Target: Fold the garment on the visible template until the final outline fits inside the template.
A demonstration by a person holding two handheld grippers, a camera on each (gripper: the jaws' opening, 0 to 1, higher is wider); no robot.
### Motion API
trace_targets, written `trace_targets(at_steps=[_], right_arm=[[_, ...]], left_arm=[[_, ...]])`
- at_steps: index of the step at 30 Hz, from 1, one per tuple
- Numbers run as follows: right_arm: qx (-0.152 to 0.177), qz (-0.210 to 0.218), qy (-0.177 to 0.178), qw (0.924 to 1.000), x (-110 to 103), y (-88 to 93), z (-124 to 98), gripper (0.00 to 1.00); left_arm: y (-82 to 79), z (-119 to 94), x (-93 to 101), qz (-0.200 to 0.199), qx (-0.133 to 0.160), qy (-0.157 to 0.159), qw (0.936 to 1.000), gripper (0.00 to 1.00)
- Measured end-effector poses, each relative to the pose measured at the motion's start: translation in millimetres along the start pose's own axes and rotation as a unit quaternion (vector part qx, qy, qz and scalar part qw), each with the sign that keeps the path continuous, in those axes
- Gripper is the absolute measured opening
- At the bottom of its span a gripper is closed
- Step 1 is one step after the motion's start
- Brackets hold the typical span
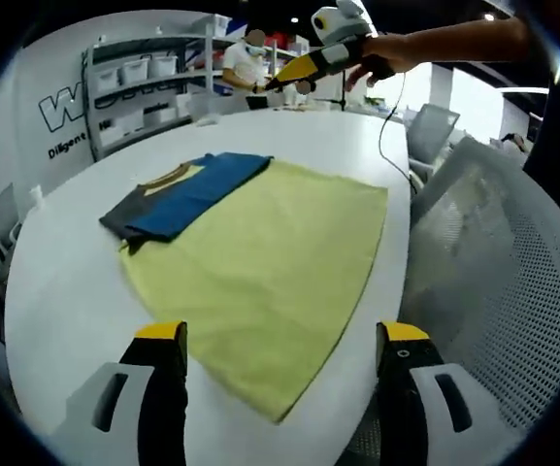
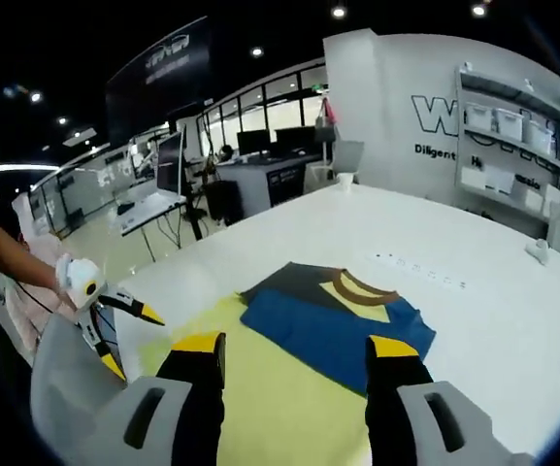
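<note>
A folded garment (image 1: 187, 194) of blue, dark grey and yellow with a brown collar lies at the far left corner of the pale yellow template sheet (image 1: 280, 262). Part of it overlaps the sheet and part rests on the white table (image 1: 66, 282). My left gripper (image 1: 280, 335) hovers open over the sheet's near corner, holding nothing. A hand holds my right gripper (image 1: 284, 78) high above the table's far side. In the right gripper view its jaws (image 2: 294, 345) stand open above the garment (image 2: 338, 325) and template (image 2: 260, 388). The left gripper (image 2: 129, 335) shows at the left there.
A grey mesh chair (image 1: 493, 252) stands against the table's right edge. Shelves with white boxes (image 1: 144, 78) and a person (image 1: 246, 58) are beyond the table. A small white object (image 2: 542, 252) sits on the table (image 2: 474, 320); desks with monitors (image 2: 260, 146) stand behind.
</note>
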State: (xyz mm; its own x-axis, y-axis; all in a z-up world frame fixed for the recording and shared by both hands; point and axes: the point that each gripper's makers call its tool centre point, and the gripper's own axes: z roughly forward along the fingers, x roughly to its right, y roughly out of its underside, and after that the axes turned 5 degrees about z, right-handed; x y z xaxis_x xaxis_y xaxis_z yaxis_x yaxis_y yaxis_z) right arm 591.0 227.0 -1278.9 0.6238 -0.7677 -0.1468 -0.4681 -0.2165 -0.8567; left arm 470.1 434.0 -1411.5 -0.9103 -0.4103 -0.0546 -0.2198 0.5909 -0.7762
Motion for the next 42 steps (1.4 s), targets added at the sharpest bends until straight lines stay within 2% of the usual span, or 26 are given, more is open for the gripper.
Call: trace_targets(at_steps=[3, 7, 12, 17, 26, 29, 31, 32, 34, 38, 42], right_arm=[[-0.008, -0.029, -0.003, 0.9996, -4.9, 7.0, -6.3, 0.55], [-0.017, -0.053, -0.012, 0.9984, -14.9, 17.3, -13.3, 0.53], [-0.043, -0.092, -0.036, 0.9941, -30.1, 36.3, -18.8, 0.52], [-0.047, -0.091, -0.052, 0.9934, -36.6, 49.4, -20.0, 0.51], [-0.050, -0.077, -0.055, 0.9942, -38.6, 75.0, -23.4, 0.51], [-0.076, -0.093, -0.054, 0.9913, -38.8, 97.6, -29.9, 0.49], [-0.089, -0.085, -0.044, 0.9914, -36.2, 113.7, -34.4, 0.43], [-0.096, -0.079, -0.050, 0.9910, -37.8, 121.1, -37.0, 0.38], [-0.103, -0.075, -0.049, 0.9906, -38.4, 131.6, -41.5, 0.30], [-0.129, -0.077, -0.046, 0.9876, -39.9, 157.7, -51.0, 0.31], [-0.173, -0.106, -0.061, 0.9773, -45.0, 184.5, -60.9, 0.33]], left_arm=[[1.1, -0.5, -1.4, 0.008, -0.003, 0.001, 1.0000, 0.74], [2.7, 1.6, -3.2, -0.008, -0.001, 0.001, 1.0000, 0.70], [6.0, 5.2, -1.8, -0.004, -0.009, 0.007, 0.9999, 0.66], [10.6, 0.0, -3.5, -0.005, -0.012, 0.000, 0.9999, 0.63], [20.0, -5.9, 3.9, 0.018, -0.037, 0.016, 0.9990, 0.54], [23.5, -6.1, 4.6, 0.021, -0.047, 0.021, 0.9985, 0.52], [24.9, -6.0, 5.2, 0.030, -0.050, 0.024, 0.9980, 0.52], [25.3, -6.9, 3.9, 0.051, -0.051, 0.023, 0.9971, 0.49], [25.8, -6.9, 4.4, 0.056, -0.049, 0.027, 0.9969, 0.43], [28.6, -3.1, 7.3, 0.050, -0.060, 0.042, 0.9961, 0.42], [30.4, -1.9, 15.3, 0.089, -0.073, 0.062, 0.9914, 0.38]])
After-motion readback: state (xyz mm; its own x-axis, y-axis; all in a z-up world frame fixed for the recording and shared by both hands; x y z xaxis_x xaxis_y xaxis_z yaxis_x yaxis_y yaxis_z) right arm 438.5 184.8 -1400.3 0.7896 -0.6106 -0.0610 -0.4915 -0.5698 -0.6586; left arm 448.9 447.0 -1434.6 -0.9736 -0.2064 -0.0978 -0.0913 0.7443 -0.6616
